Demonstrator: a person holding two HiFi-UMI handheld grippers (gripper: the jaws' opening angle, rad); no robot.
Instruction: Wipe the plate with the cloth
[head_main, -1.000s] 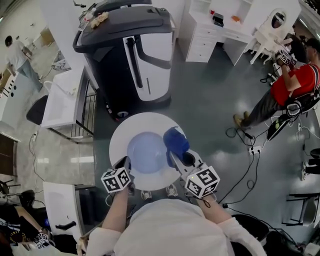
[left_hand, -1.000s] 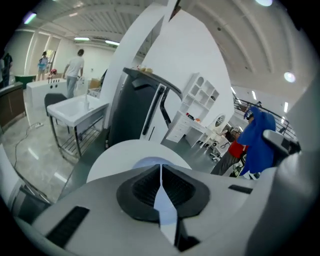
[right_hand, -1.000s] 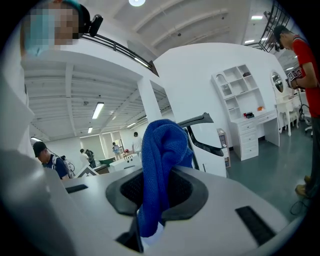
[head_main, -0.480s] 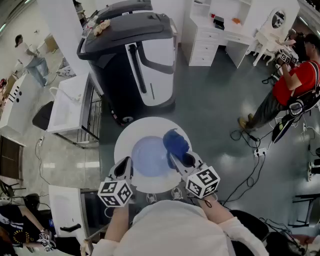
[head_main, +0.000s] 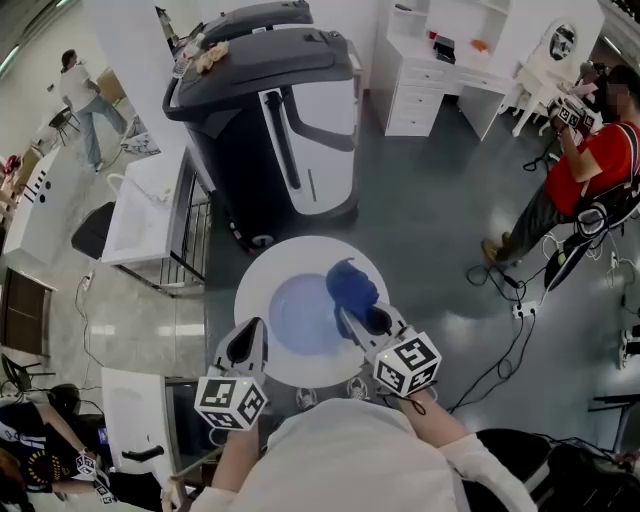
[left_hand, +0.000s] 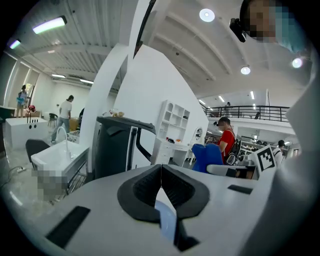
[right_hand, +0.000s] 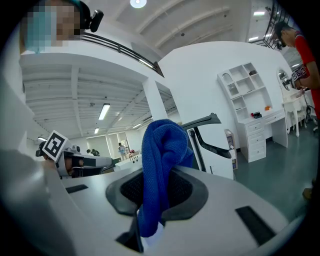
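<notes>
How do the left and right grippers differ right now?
The right gripper clamps the bunched blue cloth; the left gripper is shut on nothing. The right gripper is at the pale blue round plate's right rim; the left gripper is off its left side. Both are shut.

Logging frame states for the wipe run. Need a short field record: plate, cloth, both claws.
plate: plate, light blue, lying on the round white table
cloth: cloth, blue, bunched, above the plate's right edge
right claw: right claw shut on the cloth
left claw: left claw shut, empty, by the table's near-left edge
contact: cannot tell if the cloth touches the plate
</notes>
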